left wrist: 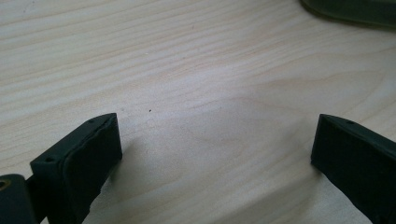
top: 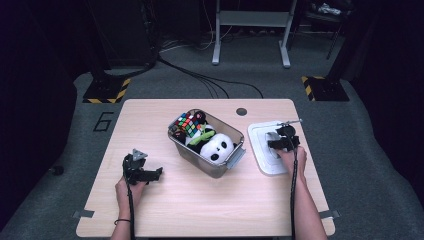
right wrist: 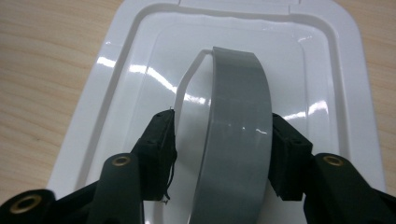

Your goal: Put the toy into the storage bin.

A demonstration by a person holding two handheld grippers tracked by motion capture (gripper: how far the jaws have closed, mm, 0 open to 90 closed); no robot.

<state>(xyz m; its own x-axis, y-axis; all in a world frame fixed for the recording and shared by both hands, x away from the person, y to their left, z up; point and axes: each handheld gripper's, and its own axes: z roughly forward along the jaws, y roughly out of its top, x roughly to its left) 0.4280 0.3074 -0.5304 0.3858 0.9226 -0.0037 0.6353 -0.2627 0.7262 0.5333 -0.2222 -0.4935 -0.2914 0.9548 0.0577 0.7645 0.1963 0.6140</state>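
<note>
A white bin lid [top: 260, 131] lies flat on the right side of the table, with a grey strap handle [right wrist: 238, 107] arching over its middle. My right gripper [right wrist: 222, 133] straddles that handle. One pad [right wrist: 287, 158] rests against the handle's side, and a gap remains between the handle and the other pad [right wrist: 159, 144]. In the high view the right gripper [top: 279, 144] sits low over the lid. My left gripper [top: 156, 174] hovers over bare wood at the left. In its own view the left gripper [left wrist: 215, 140] is wide open with nothing between its jaws.
A clear plastic bin [top: 176, 141] stands open in the table's middle, holding a panda plush [top: 218, 147], a Rubik's cube [top: 186, 123] and other toys. Its grey latch [top: 236, 158] faces the lid. The bin's edge [left wrist: 355, 11] shows at the top of the left gripper view.
</note>
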